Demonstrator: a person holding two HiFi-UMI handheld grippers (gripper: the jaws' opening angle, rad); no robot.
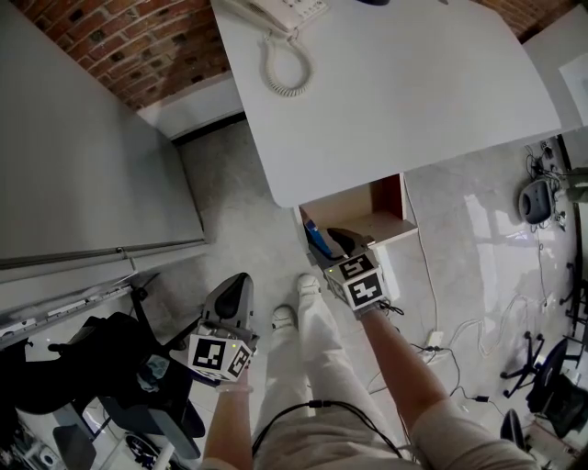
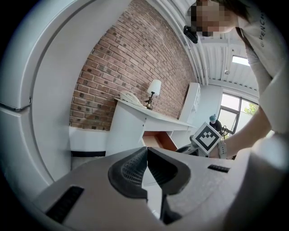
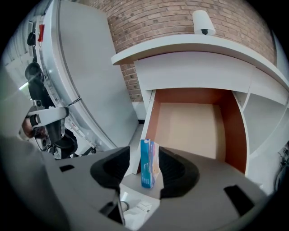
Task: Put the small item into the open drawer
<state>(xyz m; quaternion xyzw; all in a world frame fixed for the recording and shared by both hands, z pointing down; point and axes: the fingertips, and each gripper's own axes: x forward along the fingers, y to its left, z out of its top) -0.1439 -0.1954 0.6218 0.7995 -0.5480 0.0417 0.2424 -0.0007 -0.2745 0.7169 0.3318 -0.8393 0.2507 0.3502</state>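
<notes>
The small item is a thin blue box [image 3: 148,163], upright between the jaws of my right gripper [image 3: 148,169]. A strip of daylight shows between the box and the left pad, so the pads are not pressing it. It hangs at the front left corner of the open drawer [image 3: 189,128], whose wooden bottom is bare. In the head view the right gripper [image 1: 329,240] sits at the drawer [image 1: 372,220] front with the blue box [image 1: 316,240] beside it. My left gripper [image 1: 230,296] hangs low to the left, away from the drawer, and its jaws [image 2: 146,169] meet with nothing between them.
The drawer belongs to a white desk [image 1: 395,83] carrying a telephone [image 1: 280,14] and a lamp [image 2: 154,88]. A tall grey cabinet [image 1: 83,156] stands on the left. The person's legs and shoes [image 1: 296,303] are below. Cables [image 1: 459,358] and an office chair [image 1: 551,386] lie to the right.
</notes>
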